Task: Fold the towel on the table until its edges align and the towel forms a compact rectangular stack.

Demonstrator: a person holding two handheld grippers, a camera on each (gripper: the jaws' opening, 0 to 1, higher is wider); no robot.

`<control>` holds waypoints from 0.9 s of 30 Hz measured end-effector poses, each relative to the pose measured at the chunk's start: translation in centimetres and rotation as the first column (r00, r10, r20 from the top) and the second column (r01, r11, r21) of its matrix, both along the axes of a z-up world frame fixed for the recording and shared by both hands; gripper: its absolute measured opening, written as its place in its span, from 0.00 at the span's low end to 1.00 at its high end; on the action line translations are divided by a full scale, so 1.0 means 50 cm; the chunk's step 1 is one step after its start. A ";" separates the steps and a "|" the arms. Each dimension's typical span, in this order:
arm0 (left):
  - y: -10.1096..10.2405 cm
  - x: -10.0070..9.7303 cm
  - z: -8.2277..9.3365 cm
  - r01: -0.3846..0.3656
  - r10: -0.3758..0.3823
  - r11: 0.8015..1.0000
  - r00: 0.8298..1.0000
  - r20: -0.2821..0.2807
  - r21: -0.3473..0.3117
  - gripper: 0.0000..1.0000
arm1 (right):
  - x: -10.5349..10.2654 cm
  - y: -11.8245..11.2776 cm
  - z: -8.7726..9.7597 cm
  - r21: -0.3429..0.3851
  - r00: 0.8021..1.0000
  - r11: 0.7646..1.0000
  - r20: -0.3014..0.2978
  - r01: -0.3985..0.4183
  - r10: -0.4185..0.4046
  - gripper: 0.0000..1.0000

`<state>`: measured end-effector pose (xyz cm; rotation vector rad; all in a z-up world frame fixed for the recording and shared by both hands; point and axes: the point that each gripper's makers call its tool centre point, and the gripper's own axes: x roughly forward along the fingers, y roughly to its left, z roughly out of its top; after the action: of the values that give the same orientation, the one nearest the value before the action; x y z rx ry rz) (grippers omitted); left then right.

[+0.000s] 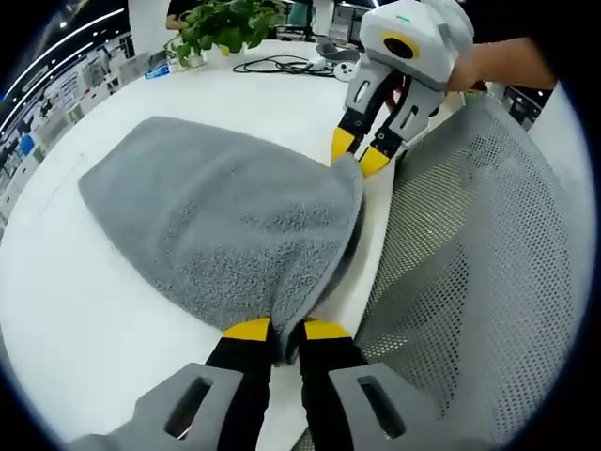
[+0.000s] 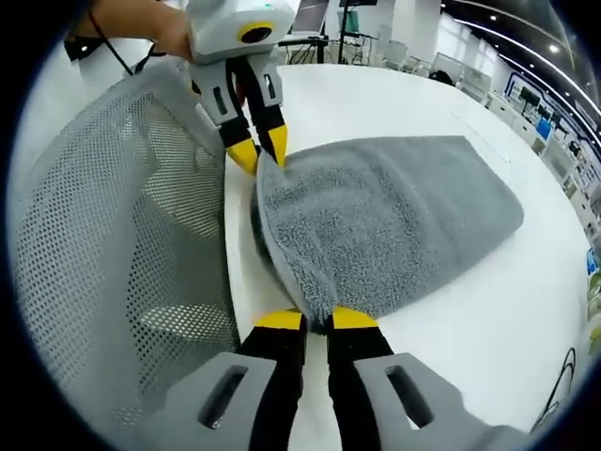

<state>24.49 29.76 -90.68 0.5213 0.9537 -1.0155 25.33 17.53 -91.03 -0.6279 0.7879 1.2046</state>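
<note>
Left gripper view: the left gripper [image 1: 286,331], with yellow-tipped black jaws, is pinched shut on a near corner of the grey terry-cloth towel [image 1: 221,211], which spreads ahead of it across the round white table [image 1: 84,329]. Further ahead and to its right, the right gripper [image 1: 358,152] clamps the towel's other near corner. A grey mesh chair back [image 1: 479,254] stands to the right, just past the table edge. Far ahead sit a leafy green plant [image 1: 221,23] and black cables [image 1: 277,64].

Right gripper view: the right gripper [image 2: 316,320] grips its corner of the towel [image 2: 394,221], which lies folded ahead and to the right. The left gripper [image 2: 259,150] holds the far corner, ahead and slightly left. The chair back [image 2: 113,244] is on the left.
</note>
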 end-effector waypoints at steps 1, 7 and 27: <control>0.000 -0.003 0.003 0.001 -0.001 1.000 1.000 -0.003 -0.001 0.10 | -0.003 -0.001 0.003 0.005 1.000 1.000 -0.006 0.000 0.000 0.06; 0.000 -0.018 0.045 0.006 -0.006 1.000 1.000 -0.003 -0.025 0.10 | -0.015 -0.005 0.028 0.037 0.999 0.999 -0.032 0.003 -0.002 0.05; 0.000 -0.021 0.140 -0.077 0.077 0.978 0.997 -0.004 -0.194 0.10 | -0.051 -0.004 0.118 0.136 0.996 0.991 -0.087 0.000 0.012 0.05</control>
<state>23.42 29.74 -83.67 0.3213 0.8547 -1.0247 22.79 17.33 -85.15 -0.4684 0.7710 1.2864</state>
